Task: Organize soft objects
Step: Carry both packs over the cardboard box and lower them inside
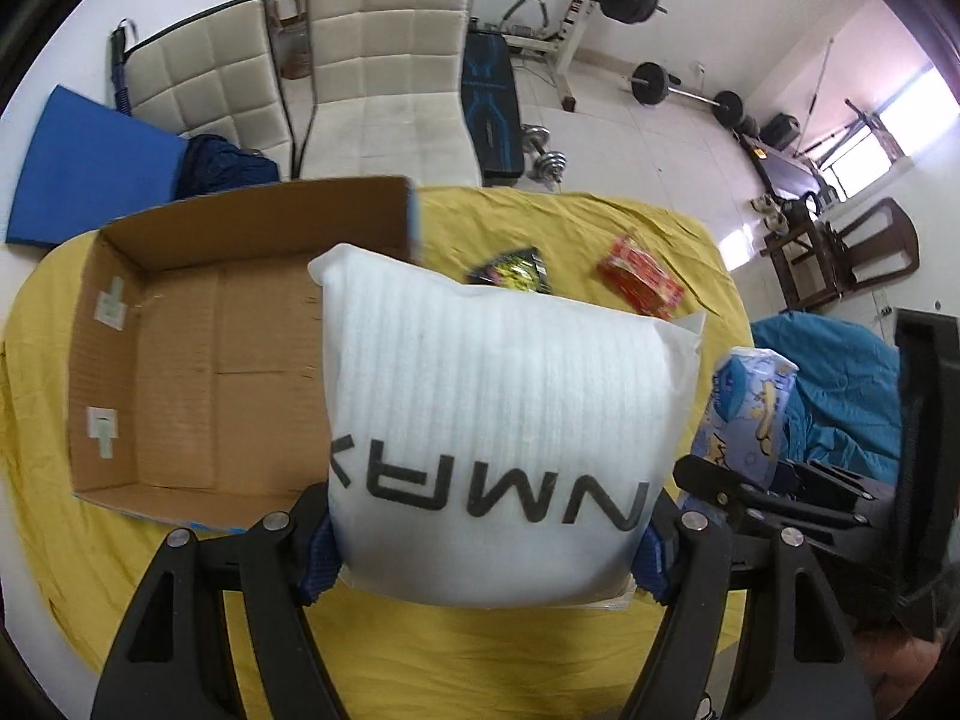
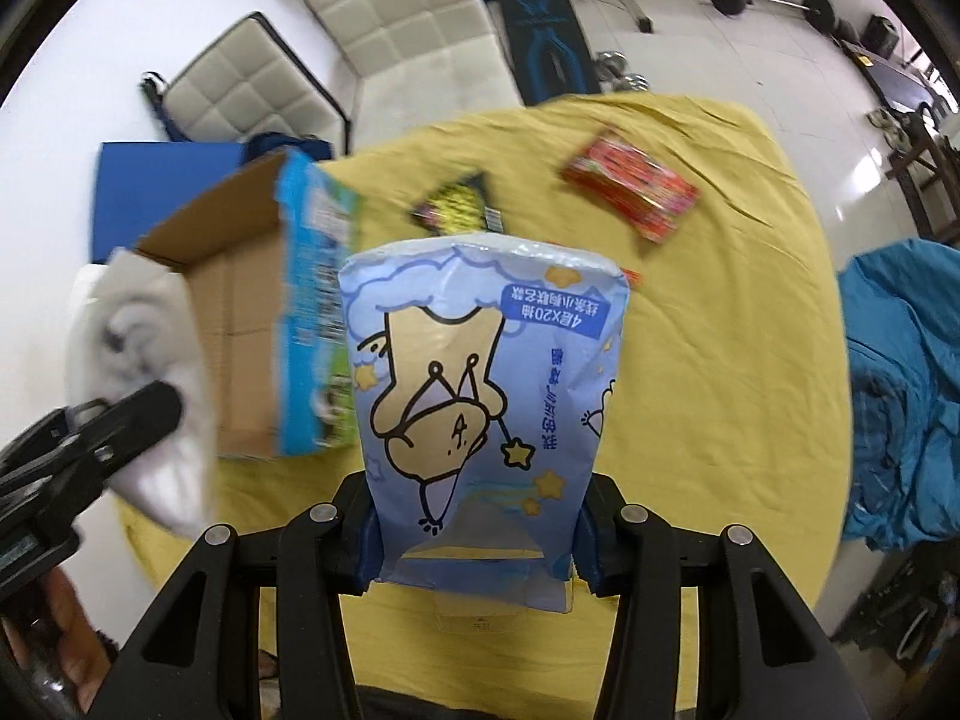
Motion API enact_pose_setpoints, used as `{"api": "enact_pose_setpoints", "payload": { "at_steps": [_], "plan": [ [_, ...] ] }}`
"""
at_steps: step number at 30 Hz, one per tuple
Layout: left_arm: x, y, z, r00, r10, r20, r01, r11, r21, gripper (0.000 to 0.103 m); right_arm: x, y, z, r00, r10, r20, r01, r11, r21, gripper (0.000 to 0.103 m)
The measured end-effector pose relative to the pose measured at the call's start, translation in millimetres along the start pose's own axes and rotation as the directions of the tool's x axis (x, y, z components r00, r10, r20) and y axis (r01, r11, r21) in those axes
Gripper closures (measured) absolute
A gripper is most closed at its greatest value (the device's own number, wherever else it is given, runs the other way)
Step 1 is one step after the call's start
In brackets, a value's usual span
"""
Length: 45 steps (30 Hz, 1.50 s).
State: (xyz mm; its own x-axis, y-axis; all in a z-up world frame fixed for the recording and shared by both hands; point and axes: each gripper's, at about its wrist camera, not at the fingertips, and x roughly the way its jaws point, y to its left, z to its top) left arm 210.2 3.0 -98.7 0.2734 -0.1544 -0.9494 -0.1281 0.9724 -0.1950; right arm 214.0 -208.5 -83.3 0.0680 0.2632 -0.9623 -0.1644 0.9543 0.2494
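My left gripper (image 1: 486, 564) is shut on a white foam-padded pouch (image 1: 504, 420) with black letters, held above the yellow-covered table beside the open cardboard box (image 1: 198, 360). It also shows in the right wrist view (image 2: 150, 384), with the left gripper (image 2: 120, 420) at the left. My right gripper (image 2: 474, 552) is shut on a blue tissue pack (image 2: 480, 396) with a cartoon print, held upright above the table. The pack also shows in the left wrist view (image 1: 750, 414). The box (image 2: 252, 324) appears empty inside.
A red snack packet (image 1: 639, 285) (image 2: 633, 189) and a black-and-yellow packet (image 1: 510, 270) (image 2: 459, 204) lie on the yellow cloth (image 1: 540, 648) beyond the held items. White cushioned chairs (image 1: 384, 60) stand behind the table. A teal cloth pile (image 2: 900, 390) lies at the right.
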Motion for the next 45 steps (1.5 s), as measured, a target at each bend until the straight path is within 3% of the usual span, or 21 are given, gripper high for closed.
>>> {"api": "enact_pose_setpoints", "payload": {
  "at_steps": [10, 12, 16, 22, 30, 36, 41, 45],
  "plan": [
    [24.4, 112.9, 39.1, 0.998, 0.01, -0.069, -0.017, 0.996, -0.093, 0.03, 27.1, 123.9, 32.5, 0.996, 0.086, -0.019, -0.086, 0.996, -0.026, 0.052],
    [35.5, 133.9, 45.7, 0.995, 0.013, -0.096, -0.024, 0.993, -0.113, 0.03, 46.0, 145.4, 44.9, 0.997, 0.078, -0.028, -0.079, 0.996, -0.036, 0.052],
    [63.0, 187.8, 61.2, 0.985, -0.054, -0.167, 0.02, 0.98, -0.197, 0.03, 84.4, 179.6, 67.7, 0.996, 0.072, -0.053, -0.074, 0.997, -0.035, 0.052],
    [94.6, 233.3, 82.1, 0.97, -0.086, -0.226, 0.031, 0.972, -0.234, 0.03, 146.8, 217.4, 94.3, 0.993, 0.051, -0.106, -0.056, 0.997, -0.047, 0.052],
    [139.6, 245.8, 97.6, 0.944, -0.129, -0.303, 0.059, 0.972, -0.229, 0.03, 215.4, 229.4, 116.2, 0.984, -0.033, -0.173, 0.021, 0.997, -0.072, 0.052],
    [168.3, 236.9, 97.7, 0.915, -0.197, -0.353, 0.118, 0.965, -0.234, 0.029, 236.3, 230.0, 117.6, 0.979, -0.098, -0.178, 0.078, 0.99, -0.116, 0.051],
    [176.7, 229.6, 93.6, 0.913, -0.19, -0.362, 0.121, 0.971, -0.205, 0.028, 252.8, 235.0, 120.7, 0.972, -0.143, -0.186, 0.114, 0.981, -0.154, 0.05],
    [175.8, 227.2, 91.5, 0.915, -0.179, -0.361, 0.106, 0.971, -0.212, 0.027, 259.4, 241.8, 121.5, 0.974, -0.132, -0.183, 0.109, 0.986, -0.129, 0.043]
  ]
}}
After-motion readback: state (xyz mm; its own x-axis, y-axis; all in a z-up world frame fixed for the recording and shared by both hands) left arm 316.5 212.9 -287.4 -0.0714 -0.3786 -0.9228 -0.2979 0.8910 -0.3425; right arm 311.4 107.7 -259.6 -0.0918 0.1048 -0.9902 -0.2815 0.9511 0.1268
